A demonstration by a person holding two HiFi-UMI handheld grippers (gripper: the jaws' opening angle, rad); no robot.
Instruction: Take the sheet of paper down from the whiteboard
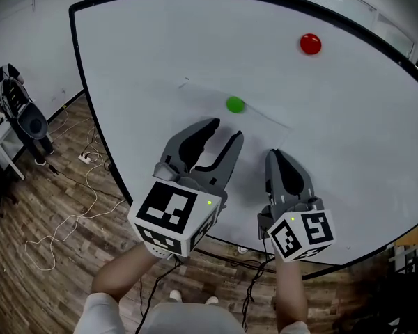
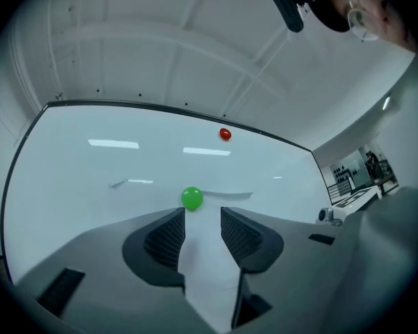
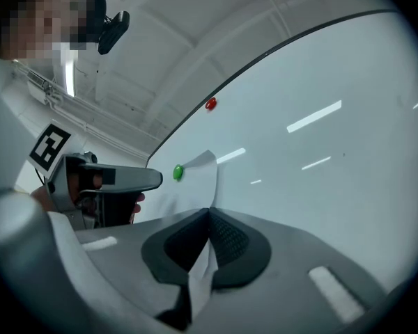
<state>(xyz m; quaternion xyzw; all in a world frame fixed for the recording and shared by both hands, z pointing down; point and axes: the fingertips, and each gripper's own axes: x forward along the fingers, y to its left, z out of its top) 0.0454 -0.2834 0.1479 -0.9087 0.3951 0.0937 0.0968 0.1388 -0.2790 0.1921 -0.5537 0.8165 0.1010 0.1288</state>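
A white sheet of paper (image 1: 254, 139) hangs on the whiteboard (image 1: 146, 47), pinned at its upper edge by a green magnet (image 1: 235, 104). My left gripper (image 1: 224, 132) is open just below that magnet; in the left gripper view the green magnet (image 2: 191, 198) sits right above the gap of the left gripper (image 2: 202, 218), and the paper (image 2: 203, 263) shows behind the jaws without being pinched. My right gripper (image 1: 275, 154) is shut on the sheet's lower right part. In the right gripper view, the right gripper (image 3: 209, 216) clamps the paper (image 3: 198, 179), which bows off the board.
A red magnet (image 1: 310, 44) sits alone on the board's upper right. Left of the board is a wooden floor with white cables (image 1: 70, 214) and dark equipment (image 1: 17, 110). The board's black frame (image 1: 97, 138) runs down its left edge.
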